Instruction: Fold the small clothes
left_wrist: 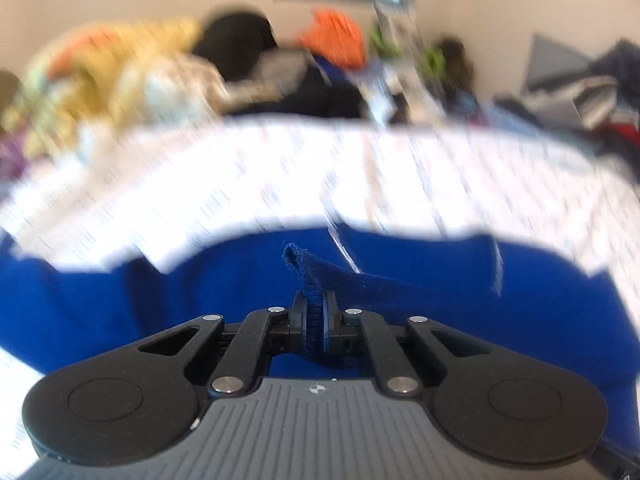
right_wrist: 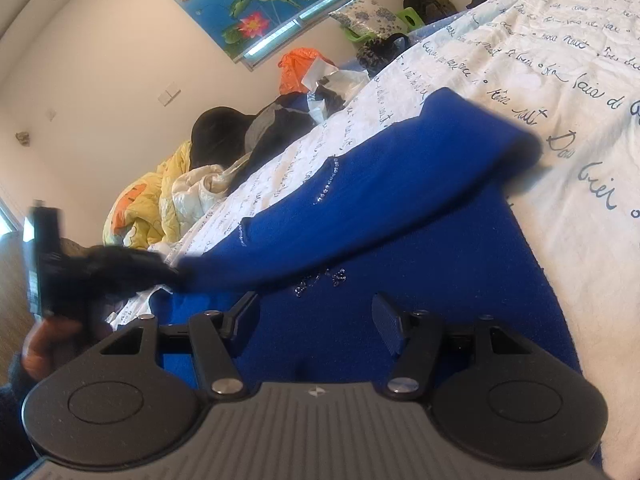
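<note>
Along the bed's left edge, piled quilts [right_wrist: 160,200] and dark clothes [right_wrist: 248,124] sit under a lotus poster [right_wrist: 256,0]. Your left gripper [left_wrist: 315,312] pinches a raised cuff of the blue knit sweater [right_wrist: 400,240], spread on the white script-printed sheet [right_wrist: 560,80]. Your right gripper [right_wrist: 316,320] hangs open over it.

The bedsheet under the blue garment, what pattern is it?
White bedsheet with dark handwritten script; clearest in the right wrist view.
</note>
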The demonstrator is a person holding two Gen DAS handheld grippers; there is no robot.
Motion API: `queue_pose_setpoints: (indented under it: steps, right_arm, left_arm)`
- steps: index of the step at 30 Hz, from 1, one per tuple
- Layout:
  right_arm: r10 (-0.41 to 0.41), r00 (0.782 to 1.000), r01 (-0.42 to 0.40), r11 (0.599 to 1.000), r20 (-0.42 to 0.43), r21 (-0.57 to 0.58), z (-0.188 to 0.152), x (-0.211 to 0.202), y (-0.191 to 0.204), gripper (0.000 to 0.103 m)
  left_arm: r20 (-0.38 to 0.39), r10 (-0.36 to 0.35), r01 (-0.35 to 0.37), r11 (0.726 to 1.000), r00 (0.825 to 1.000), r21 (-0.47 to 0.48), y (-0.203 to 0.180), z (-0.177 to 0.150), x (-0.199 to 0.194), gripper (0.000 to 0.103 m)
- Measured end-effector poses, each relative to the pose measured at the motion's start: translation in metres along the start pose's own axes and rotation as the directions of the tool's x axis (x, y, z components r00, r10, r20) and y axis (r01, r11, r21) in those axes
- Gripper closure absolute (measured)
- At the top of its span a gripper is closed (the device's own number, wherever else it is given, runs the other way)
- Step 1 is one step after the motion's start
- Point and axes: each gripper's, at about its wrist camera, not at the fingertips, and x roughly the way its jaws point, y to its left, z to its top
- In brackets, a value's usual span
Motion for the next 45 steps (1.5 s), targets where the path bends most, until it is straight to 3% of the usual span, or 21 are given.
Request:
queue_pose_setpoints:
  steps: [3,8,12,13,14,15,16,17,19,22,24,25,27,29,31,35,37,39,41,43,45]
  right_arm:
    - [0.003,1.000,-0.003,1.000,0.003,0.008,0.000,0.000,-0.001,0.040]
    - [-0.002,1.000,0.002,1.000,-0.002,-0.001,0.000,0.002,0.001,0.039]
    - [-0.025,0.999,0.024,0.999,-0.026,-0.039,0.005,0.002,0.008,0.037]
    - [-0.026,0.999,0.025,0.998,-0.021,-0.053,0.011,-0.001,0.012,0.036]
    - [-0.016,1.000,0.016,0.998,0.002,-0.068,0.018,-0.005,0.016,0.036]
    - [-0.004,0.999,0.007,0.996,0.040,-0.084,0.029,-0.009,0.021,0.036]
    - [0.001,0.997,0.007,0.995,0.076,-0.102,0.041,-0.009,0.025,0.030]
    - [-0.005,0.995,0.017,0.992,0.098,-0.125,0.054,-0.005,0.031,0.017]
    - [-0.042,0.996,0.058,0.979,0.084,-0.196,0.079,0.021,0.043,0.009]
    - [-0.165,0.985,0.144,0.946,-0.049,-0.290,0.094,0.081,0.039,0.009]
    - [-0.268,0.953,0.214,0.925,-0.139,-0.315,0.090,0.108,0.024,0.009]
    - [-0.251,0.963,0.199,0.904,-0.093,-0.379,0.083,0.106,0.021,0.009]
    - [-0.236,0.969,0.180,0.866,-0.065,-0.468,0.070,0.101,0.017,0.009]
    - [-0.224,0.973,0.177,0.884,-0.059,-0.433,0.071,0.098,0.014,0.009]
    - [-0.253,0.966,0.199,0.861,-0.055,-0.468,0.066,0.101,0.020,0.009]
    - [-0.290,0.956,0.224,0.824,-0.047,-0.521,0.061,0.105,0.027,0.009]
    - [-0.285,0.958,0.221,0.828,-0.046,-0.515,0.063,0.103,0.025,0.008]
    - [-0.278,0.959,0.217,0.834,-0.046,-0.506,0.064,0.103,0.024,0.008]
    - [-0.273,0.961,0.214,0.839,-0.046,-0.500,0.065,0.102,0.023,0.008]
    - [-0.270,0.962,0.213,0.842,-0.046,-0.496,0.066,0.102,0.023,0.008]
    - [-0.273,0.961,0.216,0.840,-0.044,-0.498,0.065,0.102,0.024,0.008]
  left_arm:
    - [0.015,0.076,-0.077,0.997,0.997,0.015,0.022,-0.001,-0.003,0.094]
    - [-0.130,0.137,-0.120,0.985,0.982,0.127,0.034,-0.039,0.040,0.092]
    - [-0.004,0.168,-0.165,0.973,0.986,0.164,0.031,-0.043,0.002,0.080]
    - [0.049,0.150,-0.155,0.976,0.988,0.150,0.031,-0.041,-0.014,0.071]
    - [0.102,0.133,-0.147,0.979,0.986,0.142,0.029,-0.039,-0.028,0.050]
    - [0.142,0.105,-0.125,0.981,0.984,0.145,0.023,-0.036,-0.039,0.038]
    - [0.165,0.061,-0.087,0.983,0.985,0.160,0.016,-0.035,-0.043,0.018]
    - [0.170,0.018,-0.050,0.982,0.985,0.184,0.007,-0.035,-0.041,0.012]
    - [0.139,-0.032,0.000,0.975,0.990,0.223,-0.012,-0.037,-0.026,0.016]
    - [0.008,-0.007,0.006,0.978,1.000,0.207,-0.022,-0.039,0.018,0.020]
    - [-0.073,-0.029,0.039,0.990,0.997,0.133,-0.007,-0.041,0.042,0.012]
    - [-0.080,-0.046,0.051,0.996,0.996,0.070,0.010,-0.043,0.051,0.000]
    - [-0.078,-0.071,0.073,0.997,0.994,0.024,0.029,-0.042,0.054,0.000]
    - [-0.077,-0.071,0.076,0.995,0.995,0.065,0.035,-0.039,0.053,0.003]
    - [-0.047,-0.064,0.068,0.995,0.997,0.078,0.044,-0.041,0.038,0.009]
    - [0.118,-0.007,0.002,0.999,0.993,0.042,0.092,-0.039,-0.011,0.000]
    - [0.166,0.100,-0.103,0.995,0.981,0.008,0.129,-0.032,-0.020,0.000]
    - [0.179,0.250,-0.246,0.968,0.952,-0.045,0.172,-0.019,-0.013,0.000]
    - [0.135,0.440,-0.434,0.898,0.888,-0.071,0.214,-0.004,0.005,0.001]
    - [0.069,0.557,-0.559,0.829,0.828,0.001,0.245,0.007,0.029,0.006]
    - [0.010,0.567,-0.566,0.821,0.823,0.076,0.268,0.010,0.050,0.006]
